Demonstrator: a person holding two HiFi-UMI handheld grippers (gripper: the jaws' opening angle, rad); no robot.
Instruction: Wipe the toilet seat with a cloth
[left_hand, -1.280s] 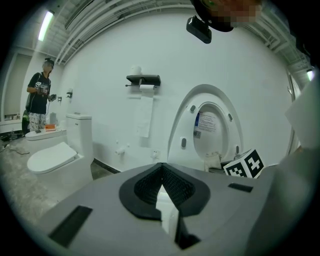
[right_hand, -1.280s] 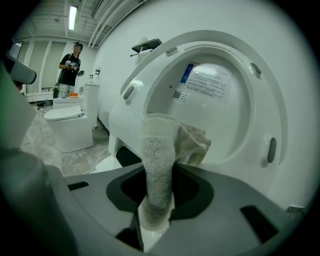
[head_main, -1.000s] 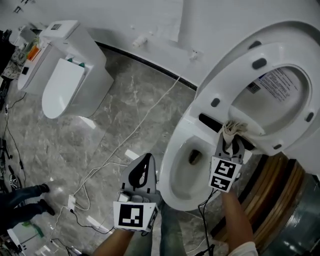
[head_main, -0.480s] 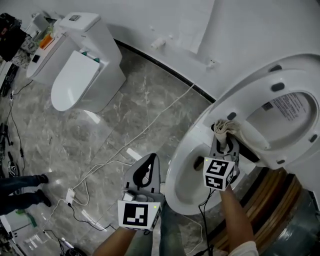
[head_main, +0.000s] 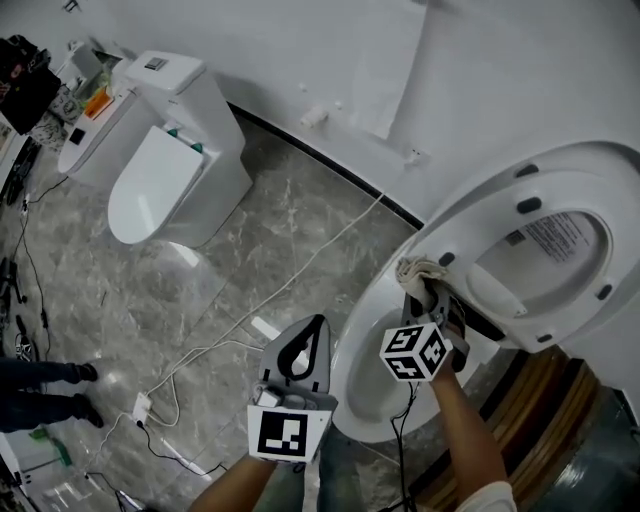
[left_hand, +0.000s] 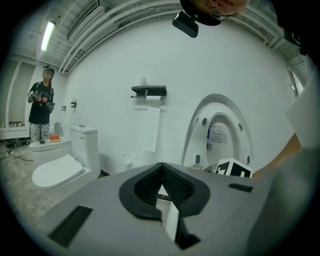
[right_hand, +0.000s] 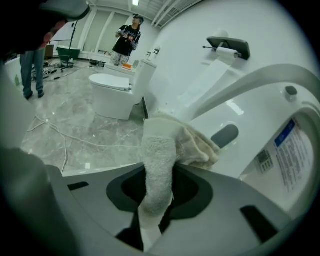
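Wiping underway: right claw (head_main: 428, 298) pinches cloth (head_main: 418, 270), bunched just ahead against toilet seat (head_main: 480, 215); left claw (head_main: 312, 326) pressed together, empty. Next, probably sweep along the ring.

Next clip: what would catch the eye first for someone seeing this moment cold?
The raised toilet seat at right, with the right tool clamping a cream cloth against its lower left edge. The left tool hangs shut and empty over the marble floor; a second toilet, lid down, stands at upper left.

Cream cloth (head_main: 420, 270), white toilet seat (head_main: 480, 230), grey white-veined marble floor (head_main: 230, 285), white wall (head_main: 500, 70).
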